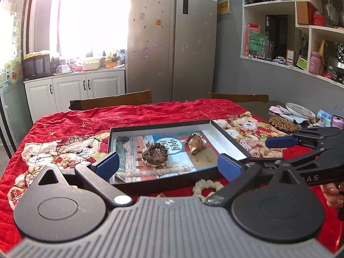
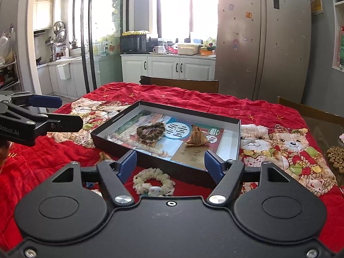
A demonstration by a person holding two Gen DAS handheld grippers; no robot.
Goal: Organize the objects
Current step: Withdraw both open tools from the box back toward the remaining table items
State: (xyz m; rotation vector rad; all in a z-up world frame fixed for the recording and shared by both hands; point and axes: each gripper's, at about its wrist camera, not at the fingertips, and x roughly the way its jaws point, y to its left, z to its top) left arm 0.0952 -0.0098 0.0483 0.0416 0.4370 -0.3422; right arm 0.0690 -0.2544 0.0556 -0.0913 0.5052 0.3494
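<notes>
A shallow black box [image 1: 159, 125] [image 2: 187, 110] lies on a red bear-print cloth [image 1: 129, 114] with a picture book [image 1: 133, 150] flat inside it. On the book rest a brown bead wreath [image 1: 154, 155] [image 2: 150, 132] and a tan wrapped packet [image 1: 195, 144] [image 2: 196, 138]. A white fluffy ring [image 1: 207, 188] [image 2: 153, 181] lies on the cloth just in front of the box. My right gripper [image 2: 171, 167] [image 1: 262, 151] hovers open over that ring, its pads clear of it. My left gripper [image 1: 167, 164] [image 2: 68, 112] stands wide open at the box's front left, holding nothing.
Past the cloth's right edge lie a brown beaded mat [image 1: 282, 123] [image 2: 336, 153], a plate [image 1: 300, 109] and a phone [image 1: 337, 122]. Two wooden chairs [image 1: 111, 100] [image 2: 182, 82] stand at the far side. A person's hand [image 1: 332, 193] holds the right gripper.
</notes>
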